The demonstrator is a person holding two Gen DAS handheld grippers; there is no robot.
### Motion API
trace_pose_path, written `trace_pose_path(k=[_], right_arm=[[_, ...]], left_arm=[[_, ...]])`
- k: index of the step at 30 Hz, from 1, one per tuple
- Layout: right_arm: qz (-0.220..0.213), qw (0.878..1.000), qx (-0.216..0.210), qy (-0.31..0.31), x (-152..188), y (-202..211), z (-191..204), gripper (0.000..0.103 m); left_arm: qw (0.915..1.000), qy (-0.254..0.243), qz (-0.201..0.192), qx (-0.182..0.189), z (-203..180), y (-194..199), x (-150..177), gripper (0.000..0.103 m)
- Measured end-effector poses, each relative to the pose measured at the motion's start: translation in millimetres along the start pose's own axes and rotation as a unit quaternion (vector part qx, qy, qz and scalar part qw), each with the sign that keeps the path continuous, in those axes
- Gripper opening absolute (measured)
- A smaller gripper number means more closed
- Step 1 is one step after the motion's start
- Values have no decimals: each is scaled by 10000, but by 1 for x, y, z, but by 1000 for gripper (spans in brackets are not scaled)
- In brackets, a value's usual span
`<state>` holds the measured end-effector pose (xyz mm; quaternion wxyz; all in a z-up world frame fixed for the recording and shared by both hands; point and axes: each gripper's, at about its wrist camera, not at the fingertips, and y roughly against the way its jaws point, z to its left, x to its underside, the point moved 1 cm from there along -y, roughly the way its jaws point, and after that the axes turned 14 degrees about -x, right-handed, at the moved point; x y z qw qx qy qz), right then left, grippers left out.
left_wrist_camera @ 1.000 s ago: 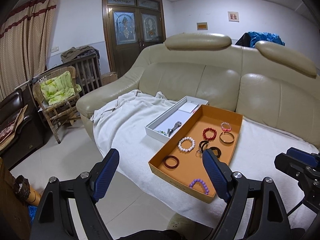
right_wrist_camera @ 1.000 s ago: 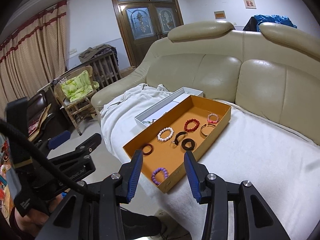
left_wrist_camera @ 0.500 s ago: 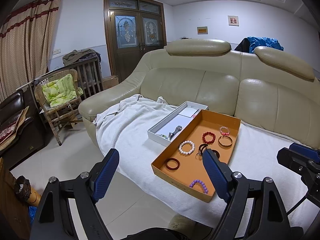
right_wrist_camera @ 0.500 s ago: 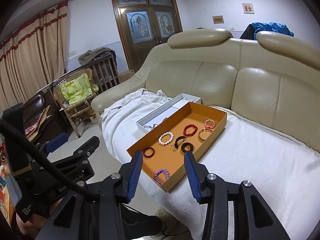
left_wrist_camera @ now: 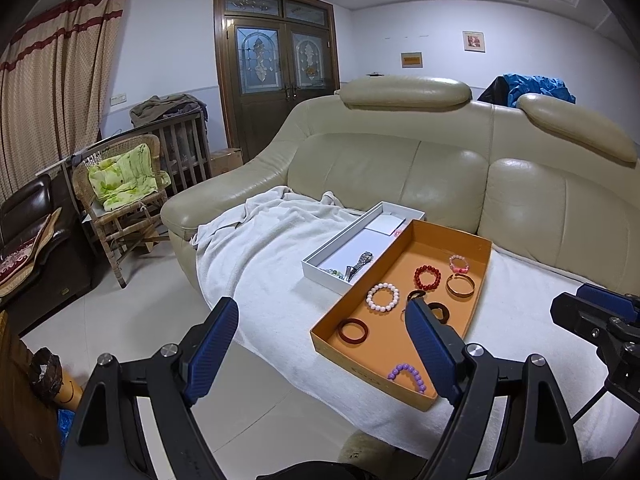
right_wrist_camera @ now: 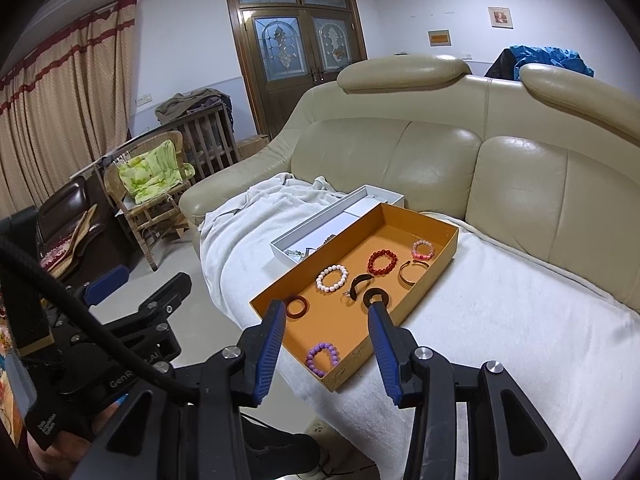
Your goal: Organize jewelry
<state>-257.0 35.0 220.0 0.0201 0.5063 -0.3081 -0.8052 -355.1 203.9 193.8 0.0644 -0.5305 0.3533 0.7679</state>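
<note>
An orange tray (left_wrist_camera: 478,280) (right_wrist_camera: 440,264) lies on a white blanket on the sofa seat. It holds several bracelets: a purple bead one (left_wrist_camera: 407,376) (right_wrist_camera: 322,354) at the near end, a dark red ring (left_wrist_camera: 353,330) (right_wrist_camera: 297,306), a white bead one (left_wrist_camera: 383,297) (right_wrist_camera: 332,278), a red bead one (left_wrist_camera: 427,277) (right_wrist_camera: 383,262), a gold bangle (left_wrist_camera: 461,285) (right_wrist_camera: 413,272) and a pink one (left_wrist_camera: 458,263) (right_wrist_camera: 423,249). A white box (left_wrist_camera: 340,242) (right_wrist_camera: 320,226) with a watch (left_wrist_camera: 359,264) sits beside it. My left gripper (left_wrist_camera: 322,322) and right gripper (right_wrist_camera: 326,314) are open, empty, short of the tray.
The beige leather sofa (left_wrist_camera: 440,168) backs the tray. A white blanket (left_wrist_camera: 260,248) drapes over the seat edge. A wicker chair with a green cushion (left_wrist_camera: 124,184) and a dark armchair (left_wrist_camera: 32,232) stand left across the tiled floor (left_wrist_camera: 132,312).
Both grippers have tilted up and drawn back slightly, so the tray sits lower and farther in view. Jaws stay open. Nothing on the sofa has moved.
</note>
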Motion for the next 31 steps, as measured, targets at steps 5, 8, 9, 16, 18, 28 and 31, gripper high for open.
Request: trace_pose_path(k=[5, 8, 9, 16, 18, 28, 31], right_arm=[[102, 9999, -1, 16, -7, -16, -8, 47], [178, 9998, -5, 28, -8, -26, -13, 47], [204, 9998, 2, 38, -8, -29, -13, 47], [303, 9995, 32, 96, -8, -44, -15, 47], [327, 9994, 43, 106, -8, -47, -16, 47], [183, 9997, 147, -40, -9, -48, -33, 47], [-76, 9982, 464, -362, -6, -32, -70, 47]], left_arm=[[10000, 8, 86, -37, -3, -12, -1, 86], [9999, -1, 138, -50, -6, -18, 0, 86], [9999, -8, 156, -38, -7, -20, 0, 86], [9997, -18, 231, -52, -10, -31, 0, 86], [9997, -2, 248, -50, -10, -33, 0, 86], [9996, -257, 99, -24, -30, -34, -2, 86], [9967, -659, -32, 479, -69, -28, -5, 86]])
